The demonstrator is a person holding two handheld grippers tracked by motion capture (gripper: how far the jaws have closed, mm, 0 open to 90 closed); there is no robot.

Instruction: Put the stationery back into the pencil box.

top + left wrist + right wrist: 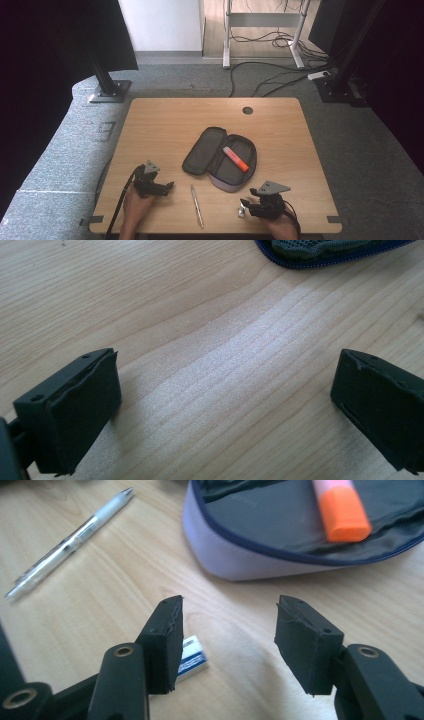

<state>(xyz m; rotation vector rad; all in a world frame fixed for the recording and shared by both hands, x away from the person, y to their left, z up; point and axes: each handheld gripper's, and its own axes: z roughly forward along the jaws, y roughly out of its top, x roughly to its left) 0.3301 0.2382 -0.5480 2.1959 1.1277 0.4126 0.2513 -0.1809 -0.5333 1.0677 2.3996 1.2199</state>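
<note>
An open dark pencil case (220, 159) with a lilac shell (240, 555) lies mid-table, an orange highlighter (235, 159) (342, 515) inside it. A clear pen (197, 206) (70, 542) lies on the wood near the front edge. A small white eraser with a blue label (241, 212) (192, 659) sits right beside my right gripper (245, 206) (227, 630), partly hidden behind one jaw. That gripper is open, with bare wood between its pads. My left gripper (167, 187) (225, 405) rests open over bare table, the case's zip edge (320, 252) just ahead of it.
The wooden table (165, 120) has a round cable hole (247, 110) near its back edge. Beyond it are grey carpet, a black stand base (107, 91), desk legs and loose cables (270, 75). The front edge runs just below both hands.
</note>
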